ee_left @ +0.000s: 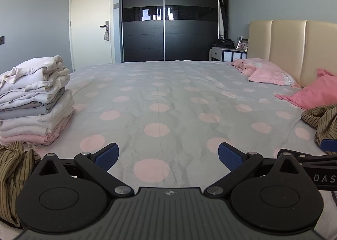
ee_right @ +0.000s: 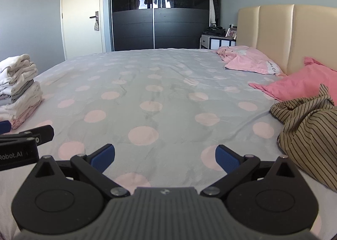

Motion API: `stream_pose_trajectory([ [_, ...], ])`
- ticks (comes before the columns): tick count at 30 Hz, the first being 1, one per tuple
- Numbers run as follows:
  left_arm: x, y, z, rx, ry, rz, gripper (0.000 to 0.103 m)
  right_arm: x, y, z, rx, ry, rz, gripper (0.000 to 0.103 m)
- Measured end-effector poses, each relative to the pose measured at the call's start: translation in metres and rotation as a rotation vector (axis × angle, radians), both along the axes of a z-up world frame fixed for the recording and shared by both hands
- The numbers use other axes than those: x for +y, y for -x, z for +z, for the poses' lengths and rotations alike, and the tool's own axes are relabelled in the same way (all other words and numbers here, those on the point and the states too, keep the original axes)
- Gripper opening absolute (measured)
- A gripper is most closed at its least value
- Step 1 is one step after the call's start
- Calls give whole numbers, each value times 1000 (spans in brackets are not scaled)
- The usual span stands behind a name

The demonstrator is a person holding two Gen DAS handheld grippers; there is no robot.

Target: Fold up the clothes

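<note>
An olive garment with dark stripes (ee_right: 309, 132) lies crumpled on the bed at the right; it also shows in the left wrist view (ee_left: 322, 122). A second piece of striped olive cloth (ee_left: 12, 174) lies at the lower left. A stack of folded white, grey and pink clothes (ee_left: 35, 103) stands on the bed at the left, also in the right wrist view (ee_right: 20, 90). My left gripper (ee_left: 168, 155) is open and empty above the sheet. My right gripper (ee_right: 165, 156) is open and empty, left of the striped garment.
The bed has a grey sheet with pink dots (ee_left: 168, 96). Pink pillows (ee_right: 250, 61) and a pink cushion (ee_right: 299, 84) lie by the beige headboard (ee_right: 284, 31). A dark wardrobe (ee_left: 168, 14), a door (ee_left: 90, 19) and a bedside table (ee_left: 227, 52) stand beyond.
</note>
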State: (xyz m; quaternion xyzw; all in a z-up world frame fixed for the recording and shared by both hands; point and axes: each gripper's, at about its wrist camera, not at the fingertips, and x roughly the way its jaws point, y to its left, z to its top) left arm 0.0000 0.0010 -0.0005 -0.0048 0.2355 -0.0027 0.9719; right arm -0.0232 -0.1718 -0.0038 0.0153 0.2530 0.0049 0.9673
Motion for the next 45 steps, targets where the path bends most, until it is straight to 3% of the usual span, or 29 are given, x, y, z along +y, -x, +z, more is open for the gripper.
stream_pose_trajectory([
  [5,7,-16,-3,81,-20,12,102,-1,-2,-2,-1,10,14,102],
  [10,0,-1,-4,19,-45,38,102,-7,-5,-4,1,-4,-1,102],
  [23,4,-2,0,0,17,12,102,3,0,-5,-10,-8,-17,102],
  [33,3,-3,-5,42,10,-80,102,2,0,-8,-8,6,-23,102],
  [35,0,0,-4,28,-15,-66,102,2,0,-8,-7,6,-24,102],
  [45,3,-4,-2,64,23,-49,101,1,-3,-10,1,18,-35,102],
])
